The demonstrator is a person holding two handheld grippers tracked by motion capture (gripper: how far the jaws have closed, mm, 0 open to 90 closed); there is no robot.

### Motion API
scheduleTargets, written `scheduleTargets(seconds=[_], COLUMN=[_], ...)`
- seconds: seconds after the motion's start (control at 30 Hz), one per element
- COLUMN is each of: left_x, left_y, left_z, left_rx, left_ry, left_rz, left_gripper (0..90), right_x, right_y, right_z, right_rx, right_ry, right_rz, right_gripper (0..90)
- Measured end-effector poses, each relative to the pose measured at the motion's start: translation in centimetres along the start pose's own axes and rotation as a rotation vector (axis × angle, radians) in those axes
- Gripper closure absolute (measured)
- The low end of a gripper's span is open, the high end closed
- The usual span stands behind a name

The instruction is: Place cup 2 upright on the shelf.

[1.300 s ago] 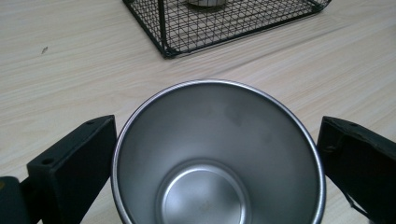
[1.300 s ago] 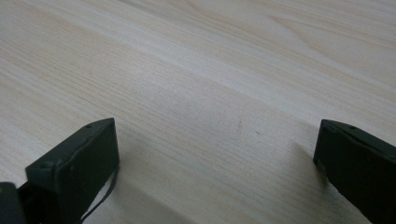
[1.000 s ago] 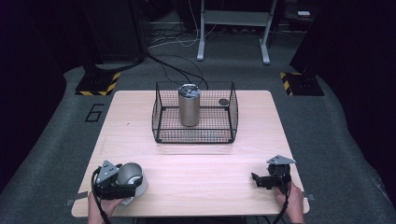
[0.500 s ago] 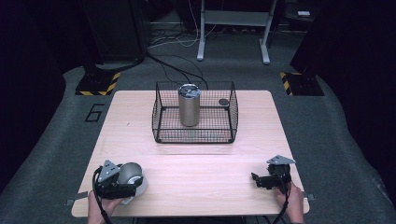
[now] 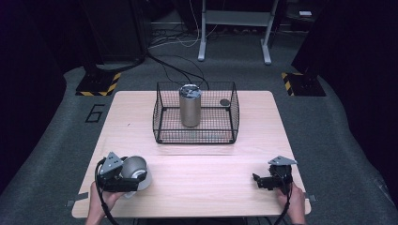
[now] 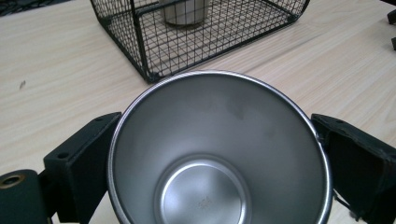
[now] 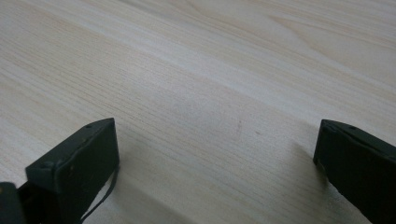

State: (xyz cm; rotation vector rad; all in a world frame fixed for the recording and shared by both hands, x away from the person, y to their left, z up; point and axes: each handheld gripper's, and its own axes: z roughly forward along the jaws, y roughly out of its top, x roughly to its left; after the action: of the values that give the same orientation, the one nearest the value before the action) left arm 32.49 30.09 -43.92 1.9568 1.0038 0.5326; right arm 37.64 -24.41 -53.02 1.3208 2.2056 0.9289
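A steel cup (image 5: 134, 167) lies tilted at the table's front left, held between the jaws of my left gripper (image 5: 136, 175). In the left gripper view the cup (image 6: 219, 154) turns its open mouth toward the camera, and both black jaws press on its sides; my left gripper (image 6: 215, 127) is shut on it. My right gripper (image 5: 256, 180) rests at the front right of the table, pointing left. Its jaws stand wide apart over bare wood, with nothing between them (image 7: 217, 140).
A black wire basket (image 5: 195, 138) stands at the middle back of the wooden table (image 5: 211, 164). Inside it a lidded steel tumbler (image 5: 190, 105) stands upright, with a small dark disc (image 5: 225, 102) at the right rear. The basket (image 6: 140, 51) lies just ahead of the cup.
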Motion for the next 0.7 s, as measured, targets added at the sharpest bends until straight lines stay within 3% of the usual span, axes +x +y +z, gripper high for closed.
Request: scheduleTargets(seconds=[0.7], left_x=[-0.9], left_y=[4.9], left_z=[1.8], left_rx=[-0.011], left_ry=[-0.104], left_rz=[0.090], left_gripper=[6.1], right_x=[0.0], right_y=[0.0], right_z=[0.0], right_rx=[0.000], right_ry=[0.000], right_rz=[0.002], right_gripper=[0.0])
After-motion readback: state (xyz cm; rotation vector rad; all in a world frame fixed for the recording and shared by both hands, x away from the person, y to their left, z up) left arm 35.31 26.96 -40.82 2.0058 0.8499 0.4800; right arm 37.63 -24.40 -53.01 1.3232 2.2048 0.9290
